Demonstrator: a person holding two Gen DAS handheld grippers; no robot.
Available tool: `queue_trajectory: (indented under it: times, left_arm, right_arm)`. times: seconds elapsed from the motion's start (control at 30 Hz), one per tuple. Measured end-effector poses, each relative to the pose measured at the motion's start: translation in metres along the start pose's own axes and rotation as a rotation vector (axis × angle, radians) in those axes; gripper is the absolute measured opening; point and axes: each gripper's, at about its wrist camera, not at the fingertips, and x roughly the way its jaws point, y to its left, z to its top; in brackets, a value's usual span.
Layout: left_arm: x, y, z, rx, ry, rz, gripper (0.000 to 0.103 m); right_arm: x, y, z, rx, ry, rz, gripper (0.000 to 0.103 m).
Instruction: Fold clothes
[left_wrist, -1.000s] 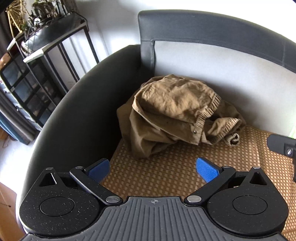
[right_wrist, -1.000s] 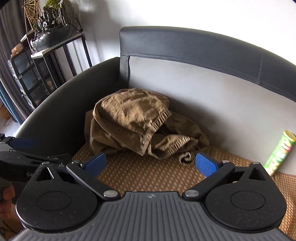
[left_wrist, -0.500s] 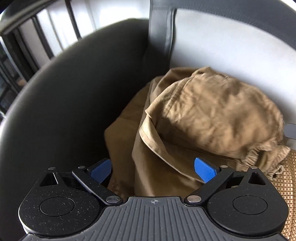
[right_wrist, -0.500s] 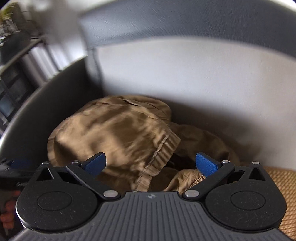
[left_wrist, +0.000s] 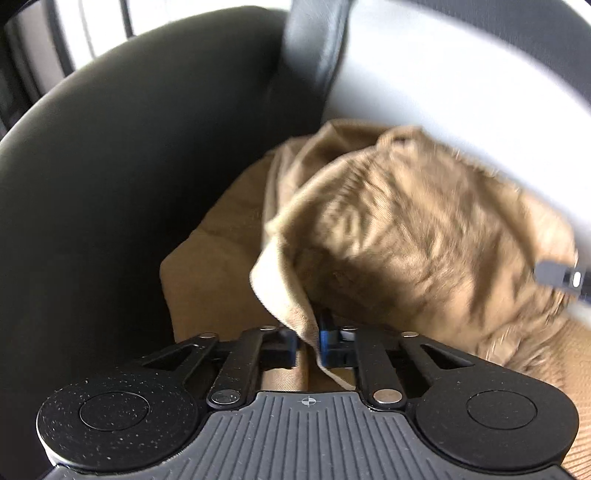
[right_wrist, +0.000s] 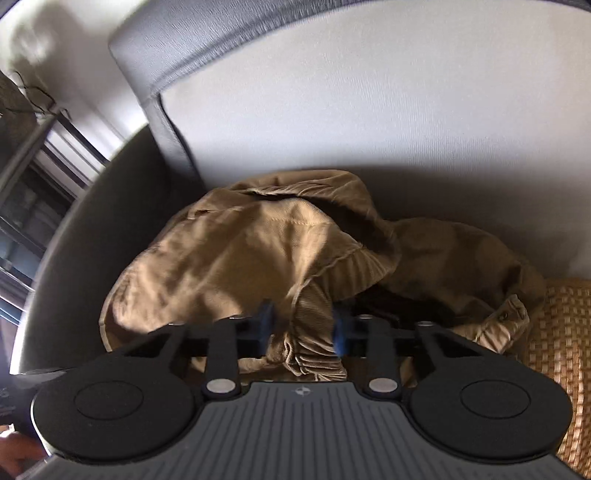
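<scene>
A crumpled tan pair of trousers (left_wrist: 406, 236) lies in the sofa's left corner against the backrest; it also shows in the right wrist view (right_wrist: 240, 258). My left gripper (left_wrist: 308, 343) is shut on a hem edge of the trousers at their left front. My right gripper (right_wrist: 303, 328) is shut on the ribbed elastic waistband (right_wrist: 343, 269), which bunches between its blue pads. The tip of the right gripper (left_wrist: 561, 275) shows at the right edge of the left wrist view.
The dark leather armrest (left_wrist: 110, 184) curves close on the left. The pale grey backrest (right_wrist: 369, 129) stands right behind the trousers. A woven brown seat mat (right_wrist: 554, 350) covers the seat to the right. A dark shelf unit (right_wrist: 29, 192) stands beyond the armrest.
Both grippers moved in onto the trousers and closed from wide open: the left on a hem edge, the right on the elastic waistband.
</scene>
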Motion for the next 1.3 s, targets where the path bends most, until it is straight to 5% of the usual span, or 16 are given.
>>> queue_trajectory:
  times: [0.23, 0.4, 0.7, 0.97, 1.23, 1.3]
  left_arm:
    - [-0.108, -0.045, -0.029, 0.147, -0.087, -0.058, 0.000]
    - [-0.200, -0.085, -0.098, 0.202, -0.108, -0.182, 0.000]
    - [-0.264, -0.192, -0.257, 0.394, 0.103, -0.376, 0.000]
    - [-0.257, -0.278, -0.367, 0.658, 0.269, -0.439, 0.000]
    - [-0.226, -0.335, -0.429, 0.833, 0.328, -0.398, 0.000]
    - [-0.217, -0.332, -0.438, 0.860, 0.348, -0.375, 0.009]
  right_arm:
    - [-0.112, 0.008, -0.009, -0.076, -0.086, 0.091, 0.020]
    - [-0.241, -0.005, -0.026, -0.119, -0.154, 0.149, 0.020]
    - [-0.444, -0.080, -0.146, -0.042, -0.210, 0.051, 0.013]
    - [-0.501, -0.177, -0.271, 0.218, -0.098, -0.160, 0.005]
    - [-0.515, -0.228, -0.309, 0.216, 0.001, -0.290, 0.005]
    - [-0.500, -0.238, -0.316, 0.211, 0.050, -0.323, 0.005]
